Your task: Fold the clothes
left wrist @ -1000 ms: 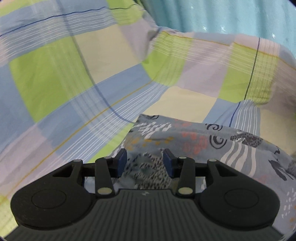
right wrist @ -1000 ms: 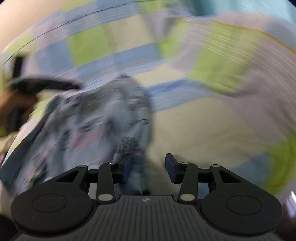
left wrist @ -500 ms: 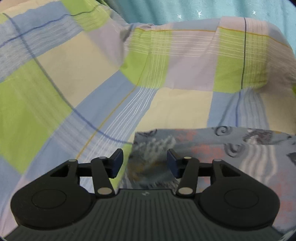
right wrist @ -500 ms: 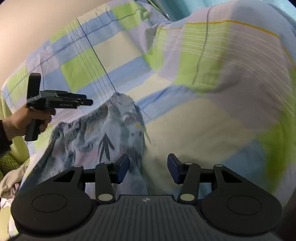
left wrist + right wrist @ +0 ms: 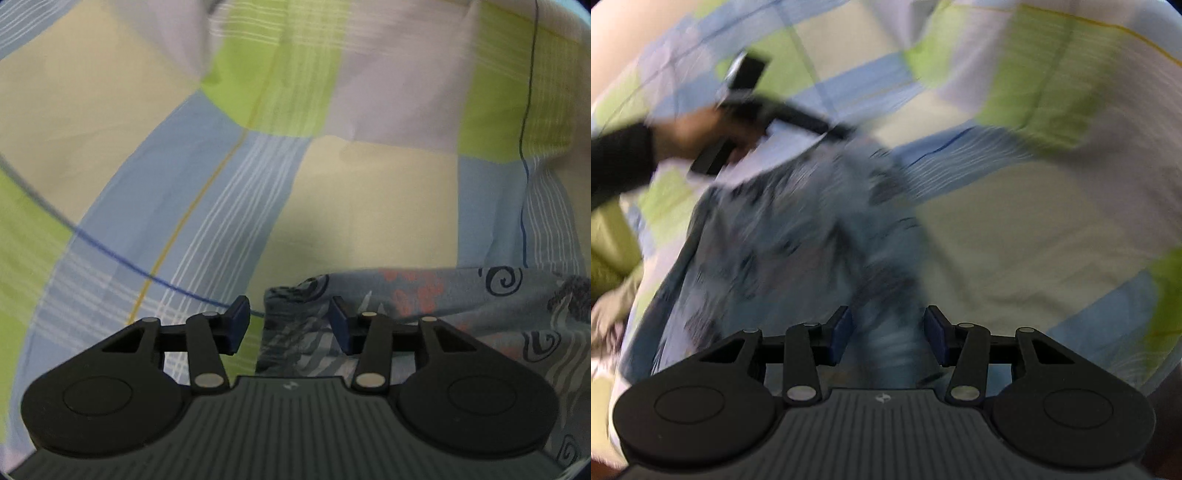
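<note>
between the left claw [image 5: 290, 321] tips, garment [image 5: 424, 299]

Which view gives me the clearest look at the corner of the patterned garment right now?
The left wrist view: the patterned garment is sharp there, its corner lying between the open fingers of the left gripper. The right wrist view shows more of the garment but motion-blurred, with the right gripper open over it.

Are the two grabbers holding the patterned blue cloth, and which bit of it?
Neither is holding it. The left gripper is open over the patterned garment's corner, and the right gripper is open over another end of it.
</note>
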The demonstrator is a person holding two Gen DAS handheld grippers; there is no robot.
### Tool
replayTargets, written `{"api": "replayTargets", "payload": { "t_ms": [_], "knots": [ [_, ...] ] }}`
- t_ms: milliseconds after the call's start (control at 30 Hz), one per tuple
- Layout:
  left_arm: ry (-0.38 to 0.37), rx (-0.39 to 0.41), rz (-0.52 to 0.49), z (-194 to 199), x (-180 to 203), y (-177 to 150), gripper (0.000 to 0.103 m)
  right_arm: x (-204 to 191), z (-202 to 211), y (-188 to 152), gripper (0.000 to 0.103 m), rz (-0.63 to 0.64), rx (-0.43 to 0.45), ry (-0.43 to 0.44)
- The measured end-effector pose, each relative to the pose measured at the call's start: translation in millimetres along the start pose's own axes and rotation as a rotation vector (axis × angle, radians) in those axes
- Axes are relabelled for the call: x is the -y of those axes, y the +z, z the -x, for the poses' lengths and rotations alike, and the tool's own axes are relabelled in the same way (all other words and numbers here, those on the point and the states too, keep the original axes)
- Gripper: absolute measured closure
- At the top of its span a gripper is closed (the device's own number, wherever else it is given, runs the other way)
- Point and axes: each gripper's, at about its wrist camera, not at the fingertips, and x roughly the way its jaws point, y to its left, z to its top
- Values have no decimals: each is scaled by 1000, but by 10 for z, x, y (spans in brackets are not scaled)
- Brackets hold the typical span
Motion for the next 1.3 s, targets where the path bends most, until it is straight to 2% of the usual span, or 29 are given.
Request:
{"api": "replayTargets", "payload": {
  "t_ms": [100,233,400,600,667,700,733,800,900,1000,1033,1133,1200,1267,1300],
  "knots": [
    [-46,-39,10,-77,-71,96,60,124,131,21,55,-145,37,-15],
    [-78,-80,-43,-174,-122,134,59,416,102,-86,55,-373,22,-19],
    [-172,-102,-42,-198,-292,136,60,560,10,-162,62,-602,-5,88],
    [-269,-134,-71,-244,-412,177,61,647,-65,-205,63,-743,-37,105],
    [-286,-152,-93,-282,-396,172,62,675,-90,-220,82,-789,-48,110],
    [-294,-161,-101,-299,-390,169,69,690,-103,-228,100,-812,-54,112],
    [-305,-164,-119,-274,-380,182,81,704,-115,-236,101,-835,-60,114],
    [-328,-169,-156,-224,-361,209,87,600,-106,-118,101,-752,-93,61],
    [-320,-55,-141,-32,-504,266,90,497,84,177,101,-610,-60,-62],
    [-269,20,-119,11,-604,263,93,443,407,444,103,-447,79,-243],
    [-260,10,-125,-44,-583,235,93,415,474,508,103,-397,122,-299],
    [-236,-22,-149,-214,-510,175,93,461,366,474,103,-335,122,-375],
    [-241,-22,-149,-240,-486,123,93,523,320,390,102,-383,110,-338],
    [-230,-30,-170,-232,-473,123,93,588,279,301,92,-442,97,-290],
    [-227,-39,-183,-228,-475,112,93,620,258,256,81,-471,91,-266]
  ]
}}
